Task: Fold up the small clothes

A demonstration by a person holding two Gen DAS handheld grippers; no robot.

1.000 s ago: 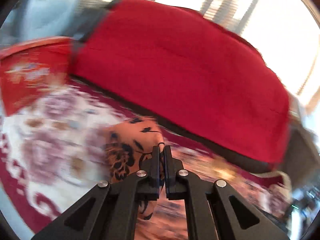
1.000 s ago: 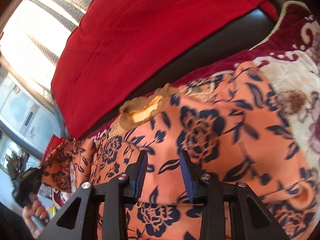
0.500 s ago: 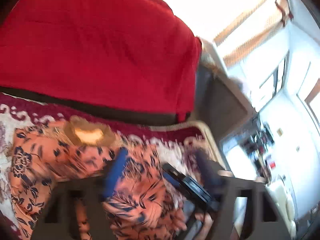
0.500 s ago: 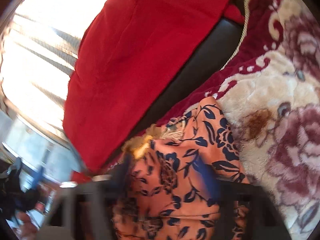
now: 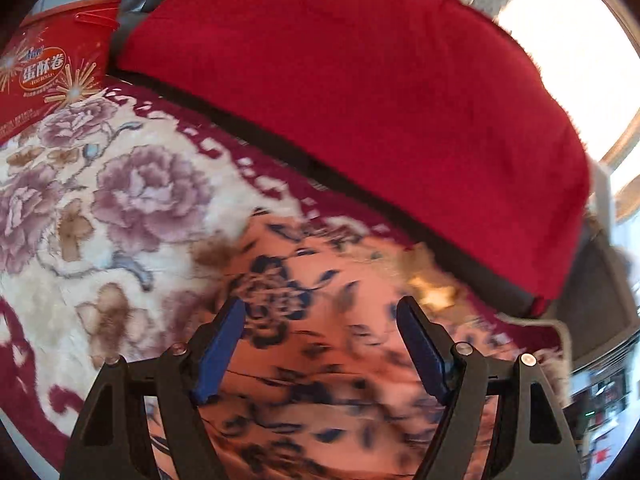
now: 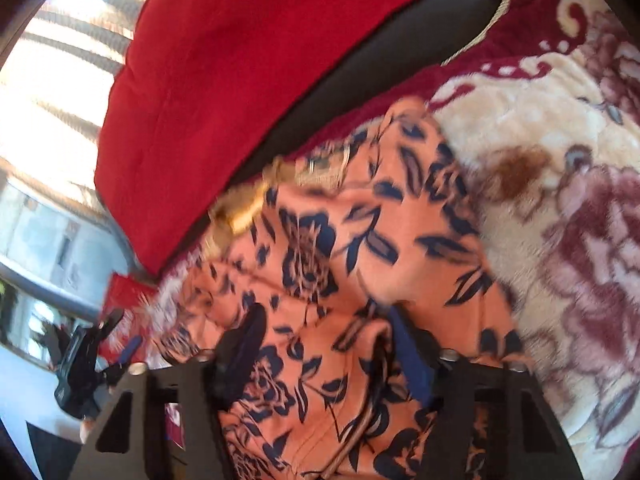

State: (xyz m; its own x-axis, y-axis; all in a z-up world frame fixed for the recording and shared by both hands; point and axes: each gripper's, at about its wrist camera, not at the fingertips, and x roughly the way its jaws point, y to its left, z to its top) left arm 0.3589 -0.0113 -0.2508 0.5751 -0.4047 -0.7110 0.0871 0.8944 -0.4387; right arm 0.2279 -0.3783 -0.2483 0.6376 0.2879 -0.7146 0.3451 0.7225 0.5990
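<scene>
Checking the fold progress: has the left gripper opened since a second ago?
Yes. The left gripper was shut on the orange floral garment near the red cushion; now it is open above it.

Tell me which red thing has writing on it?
The red box, at the far left edge of the flowery blanket in the left wrist view. It carries white lettering and firework pictures; the big red cushion is plain.

**Around the sofa seat**

A plush cream blanket with mauve roses and a maroon border (image 5: 132,200) covers the seat. Behind it a thick red fleece cushion (image 5: 360,92) leans against the dark leather sofa back (image 6: 384,68). A red printed snack box (image 5: 52,64) stands at the blanket's far-left corner.
</scene>
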